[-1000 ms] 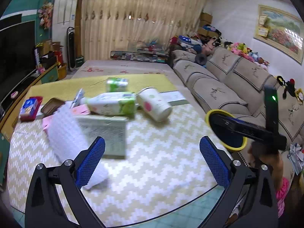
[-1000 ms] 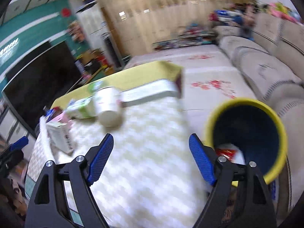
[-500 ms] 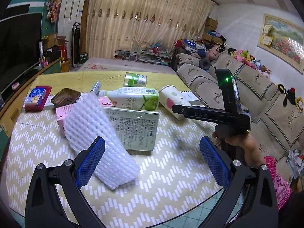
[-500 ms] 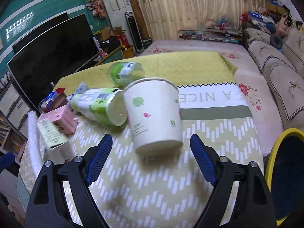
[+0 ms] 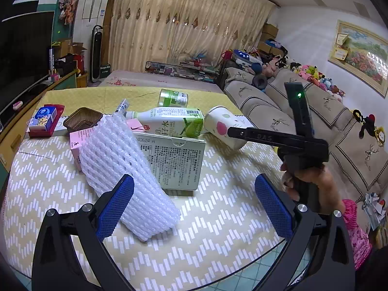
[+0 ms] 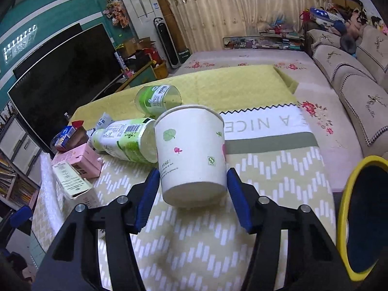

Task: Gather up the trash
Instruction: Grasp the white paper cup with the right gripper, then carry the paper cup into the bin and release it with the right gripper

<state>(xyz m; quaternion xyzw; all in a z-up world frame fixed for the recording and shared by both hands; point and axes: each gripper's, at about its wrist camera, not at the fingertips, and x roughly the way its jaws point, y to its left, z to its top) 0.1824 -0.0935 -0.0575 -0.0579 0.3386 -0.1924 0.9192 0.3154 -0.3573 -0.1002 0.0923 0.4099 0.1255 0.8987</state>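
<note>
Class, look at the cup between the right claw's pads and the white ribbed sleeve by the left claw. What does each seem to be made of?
Cup: likely paper, matte, with printed leaves and a rolled rim. Ribbed sleeve: likely foam netting, soft and slightly glossy; its open mesh of puffy white strands suggests fruit-wrap foam.

This is a lived-in home living room, as shown by the beige sofa [image 5: 286, 111] heaped with plush toys [image 5: 312, 74], the long drawn curtains [image 5: 184, 26], a large dark television [image 6: 60, 72] and a framed landscape painting [image 5: 361, 53] on the wall
</note>
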